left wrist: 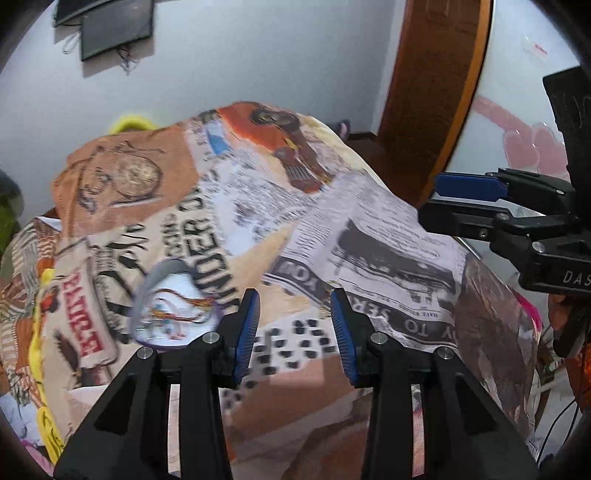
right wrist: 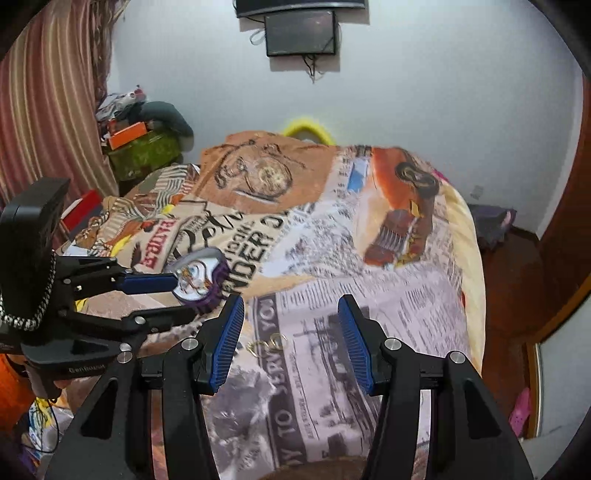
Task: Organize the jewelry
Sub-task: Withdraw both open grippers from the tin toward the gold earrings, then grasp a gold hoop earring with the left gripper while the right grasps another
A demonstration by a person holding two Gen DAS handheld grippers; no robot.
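A round purple-rimmed jewelry box (left wrist: 173, 306) lies open on the printed bedspread (left wrist: 295, 229), with colourful thread jewelry inside. It also shows in the right wrist view (right wrist: 197, 278). Gold rings (right wrist: 267, 344) lie on the bedspread just ahead of my right gripper's left finger. My left gripper (left wrist: 295, 325) is open and empty, with the box to its left. My right gripper (right wrist: 291, 339) is open and empty above the bedspread. The left gripper also shows in the right wrist view (right wrist: 162, 299), its fingers by the box. The right gripper also shows in the left wrist view (left wrist: 443, 203).
The bed fills both views. A pile of clothes and boxes (right wrist: 144, 136) stands at the back left by a striped curtain (right wrist: 48, 110). A wooden door (left wrist: 436, 92) is on the right. Dark frames (right wrist: 301, 31) hang on the wall.
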